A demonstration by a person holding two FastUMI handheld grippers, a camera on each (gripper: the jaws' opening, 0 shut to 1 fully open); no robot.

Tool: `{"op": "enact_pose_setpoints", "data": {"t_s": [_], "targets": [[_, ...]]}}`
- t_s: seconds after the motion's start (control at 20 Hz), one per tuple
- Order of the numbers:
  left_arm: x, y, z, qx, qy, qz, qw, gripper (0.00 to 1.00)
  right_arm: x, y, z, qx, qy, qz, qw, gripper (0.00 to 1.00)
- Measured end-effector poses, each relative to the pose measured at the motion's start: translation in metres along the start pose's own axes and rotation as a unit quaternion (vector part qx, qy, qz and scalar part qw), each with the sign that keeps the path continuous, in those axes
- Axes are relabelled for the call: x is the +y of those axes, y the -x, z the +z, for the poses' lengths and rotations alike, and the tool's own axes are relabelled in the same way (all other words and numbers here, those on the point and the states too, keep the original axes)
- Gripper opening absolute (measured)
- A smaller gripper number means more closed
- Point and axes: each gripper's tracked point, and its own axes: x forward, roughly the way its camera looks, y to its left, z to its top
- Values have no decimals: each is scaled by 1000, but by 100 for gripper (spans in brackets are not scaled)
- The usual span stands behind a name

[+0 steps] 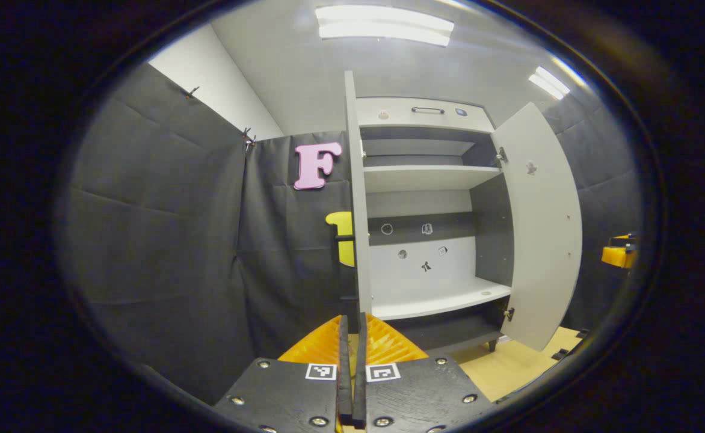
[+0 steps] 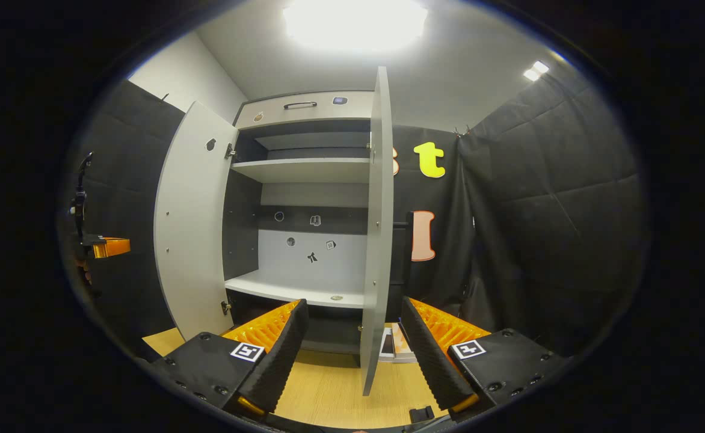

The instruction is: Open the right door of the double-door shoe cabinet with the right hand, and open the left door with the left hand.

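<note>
The white shoe cabinet [image 1: 431,180] stands with both doors swung out and its shelves bare. In the left gripper view the left door [image 1: 357,210] is edge-on straight ahead, and my left gripper [image 1: 353,319] is shut on its lower edge. The right door [image 1: 539,228] hangs wide open to the right. In the right gripper view the right door [image 2: 378,228] is edge-on, its lower part standing between the spread fingers of my open right gripper [image 2: 354,302] without touching them. The left door [image 2: 193,222] is open at the left.
Black cloth walls close in on both sides of the cabinet. The other gripper [image 1: 620,252] shows at the far right, and in the right gripper view the other gripper [image 2: 103,245] sits far left with a hand. Flat white things [image 2: 394,346] lie on the wooden floor [image 2: 328,391].
</note>
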Motion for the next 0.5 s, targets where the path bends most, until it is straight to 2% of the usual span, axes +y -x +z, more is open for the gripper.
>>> {"op": "enact_pose_setpoints", "data": {"t_s": [0.25, 0.5], "targets": [[-4, 0, -1, 2, -14, 8, 1000, 1, -11, 17, -7, 0, -2, -1, 1000, 97], [-3, 6, 6, -22, -28, 24, 999, 1, -21, 31, -10, 1, -21, -6, 1000, 97]]}}
